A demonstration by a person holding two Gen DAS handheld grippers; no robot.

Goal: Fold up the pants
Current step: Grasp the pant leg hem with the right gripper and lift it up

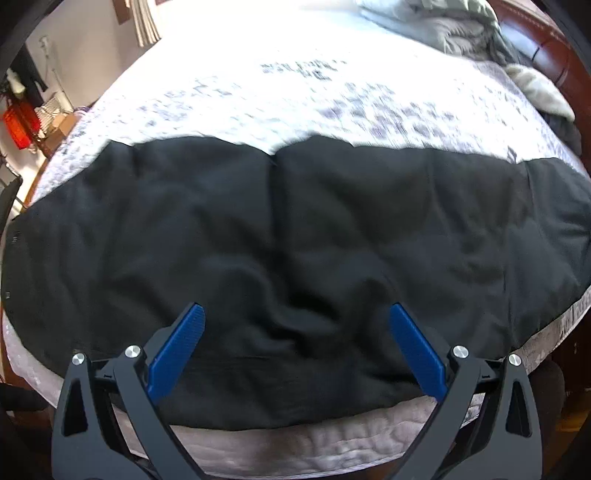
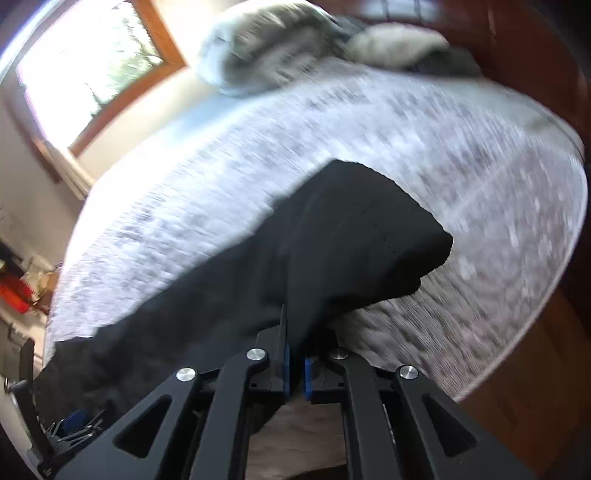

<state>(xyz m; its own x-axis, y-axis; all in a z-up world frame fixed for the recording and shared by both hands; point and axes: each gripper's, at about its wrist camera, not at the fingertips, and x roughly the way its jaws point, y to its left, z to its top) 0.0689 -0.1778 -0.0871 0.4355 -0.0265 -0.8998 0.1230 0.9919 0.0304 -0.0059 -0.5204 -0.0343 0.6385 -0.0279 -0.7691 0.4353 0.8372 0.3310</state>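
The black pants lie spread across the near part of the bed, wrinkled in the middle. My left gripper is open, its blue pads wide apart just above the near part of the pants, holding nothing. In the right wrist view my right gripper is shut on the black pants and holds one end lifted off the bed; the cloth drapes over the fingertips and hides them. The left gripper also shows in the right wrist view, at the lower left edge.
A heap of grey bedding lies at the bed's far right, by a dark red headboard. A window is on the far wall. Shelves with a red box stand left of the bed.
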